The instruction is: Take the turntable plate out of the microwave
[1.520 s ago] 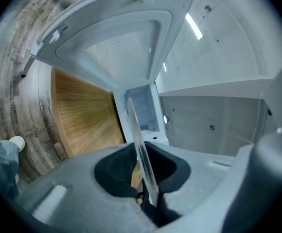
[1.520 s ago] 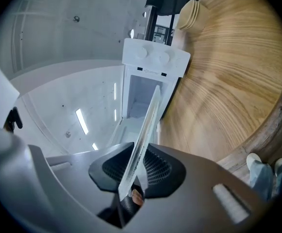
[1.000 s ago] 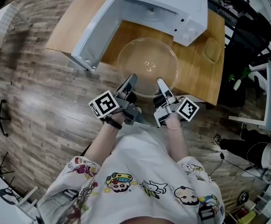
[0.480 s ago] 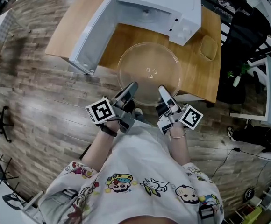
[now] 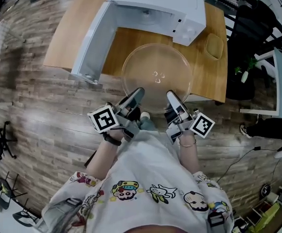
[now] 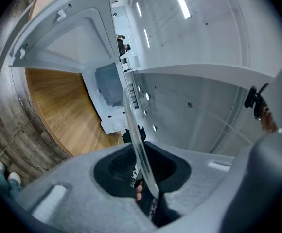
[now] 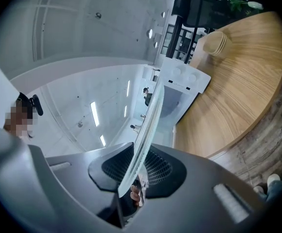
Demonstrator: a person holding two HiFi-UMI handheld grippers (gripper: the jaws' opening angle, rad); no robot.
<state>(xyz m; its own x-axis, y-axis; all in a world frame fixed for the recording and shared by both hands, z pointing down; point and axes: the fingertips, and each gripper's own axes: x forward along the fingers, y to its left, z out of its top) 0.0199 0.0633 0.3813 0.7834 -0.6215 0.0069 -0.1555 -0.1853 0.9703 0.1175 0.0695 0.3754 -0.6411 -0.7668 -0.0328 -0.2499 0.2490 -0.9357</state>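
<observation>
Left claw [image 5: 135, 95]: clamped on the near rim of the turntable plate [image 5: 155, 72]; the glass ran edge-on between my pads.
Right claw [image 5: 173, 98]: clamped on the same rim, just beside the left.
Plate: outside the microwave [image 5: 160, 4], held between both claws over the wooden table [image 5: 78, 28], its near edge past the table's front edge, toward me.
Door [image 5: 95, 45]: hung wide open on the left.
Done: plate was clear of the cavity, so I judged the removal itself complete.
Left: find a spot to set it down and let go. Two rim grips only, so the glass needed steady handling.
</observation>
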